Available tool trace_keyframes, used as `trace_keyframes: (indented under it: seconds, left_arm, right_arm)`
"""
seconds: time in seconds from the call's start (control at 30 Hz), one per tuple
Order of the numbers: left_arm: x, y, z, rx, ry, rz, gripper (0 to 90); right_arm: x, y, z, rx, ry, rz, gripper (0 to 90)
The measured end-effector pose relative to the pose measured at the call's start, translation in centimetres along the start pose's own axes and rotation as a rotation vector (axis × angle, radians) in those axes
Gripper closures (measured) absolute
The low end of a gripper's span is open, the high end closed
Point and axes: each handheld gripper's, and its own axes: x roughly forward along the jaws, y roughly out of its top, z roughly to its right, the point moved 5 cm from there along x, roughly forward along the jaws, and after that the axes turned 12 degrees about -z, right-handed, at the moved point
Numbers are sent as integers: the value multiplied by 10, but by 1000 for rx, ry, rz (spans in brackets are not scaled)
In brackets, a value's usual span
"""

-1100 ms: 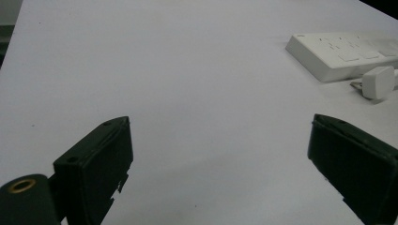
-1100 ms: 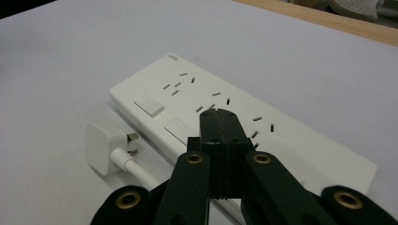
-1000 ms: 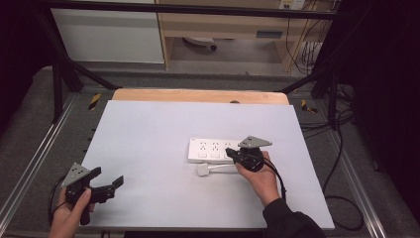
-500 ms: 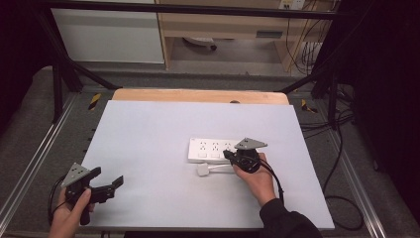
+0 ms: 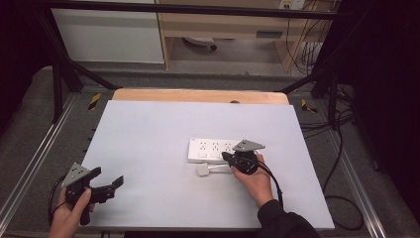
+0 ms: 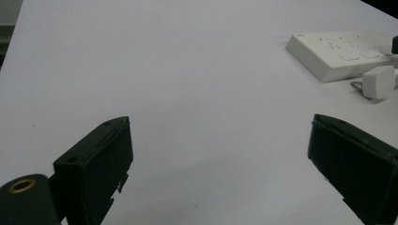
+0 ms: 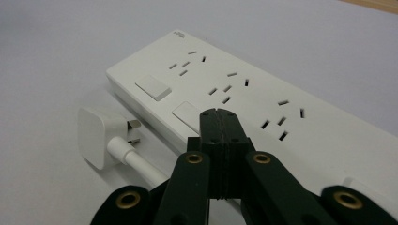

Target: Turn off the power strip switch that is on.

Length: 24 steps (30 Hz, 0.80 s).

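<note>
White power strip (image 5: pixel 214 149) on the table (image 5: pixel 148 139), with the right gripper (image 7: pixel 219 115) closed and empty above its switches.
White plug (image 7: pixel 96 137) lies just beside the strip's near edge; pressing a switch squarely seems best. Left gripper (image 6: pixel 220 154) rests wide apart, far off.

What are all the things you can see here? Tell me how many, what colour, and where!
power strip: 1, white, right of the middle of the table, three socket groups on top.
plug: 1, white, lying on the table in front of the power strip, prongs pointing toward the strip.
plug cable: 1, white, runs from the plug back under the right gripper.
table: 1, pale grey top with a wooden strip at the far edge.
cabinet: 1, white, beyond the table.
left gripper: 1, black, near left corner, jaws wide open, nothing between them.
right gripper: 1, black, jaws shut, tips over the power strip's near edge.
</note>
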Motion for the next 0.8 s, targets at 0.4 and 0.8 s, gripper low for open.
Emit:
trace_keyframes:
  seconds: [0.4,0.8]
  left_arm:
    - [0,0,0,2,0,1,70]
    - [0,0,0,2,-2,1,70]
  right_arm:
    - [4,-3,0,4,-2,-7,900]
    - [3,-2,5,16,-22,2,900]
